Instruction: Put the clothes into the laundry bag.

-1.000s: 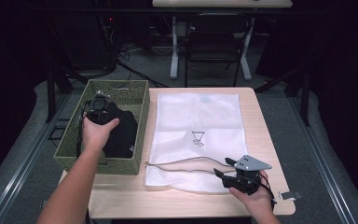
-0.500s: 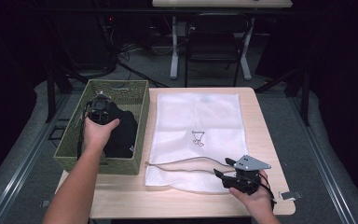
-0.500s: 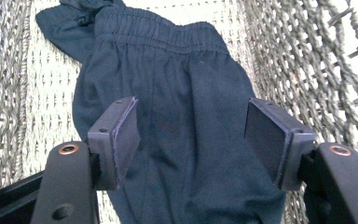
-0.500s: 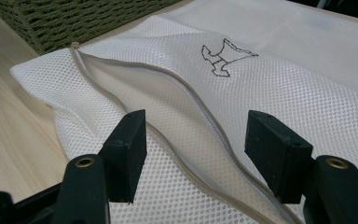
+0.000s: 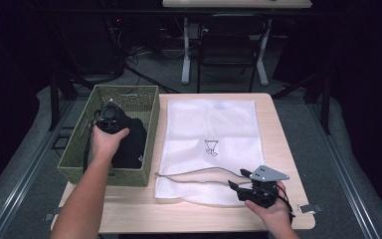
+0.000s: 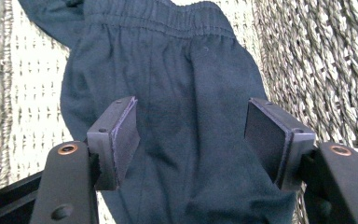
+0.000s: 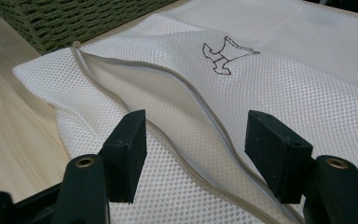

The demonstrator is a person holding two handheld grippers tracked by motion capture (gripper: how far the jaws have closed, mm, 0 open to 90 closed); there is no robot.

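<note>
Olive-green woven rectangular basket [image 5: 74, 167] sits at the left edge of the light wooden tabletop [image 5: 283, 149]. One dark navy fabric garment with an elastic waistband [image 6: 177, 93] is held in it, lying on the basket floor toward the right wall.

Flat white mesh laundry bag with a small dark printed logo [image 5: 214, 124] is laid on the tabletop just beside the basket's right wall. Its grey zipper [image 7: 186, 88] along the near edge is seen undone, the mouth gaping; whether anything is inside cannot be told.

Left tool [image 6: 200, 135] is held down inside the basket, over the garment, with the left hand [image 5: 107, 142] wrapped around the body and the forearm coming in from the bottom left. Jaws are spread wide, the fabric seen between them, nothing clamped.

Right tool [image 7: 196, 154] is held low at the near right of the tabletop by the right hand [image 5: 273, 214], pointed left at the bag's open mouth. Jaws are spread apart either side of the zipper edge, nothing gripped. Grey triangular plate [image 5: 268, 174] is seen on top of it.
</note>
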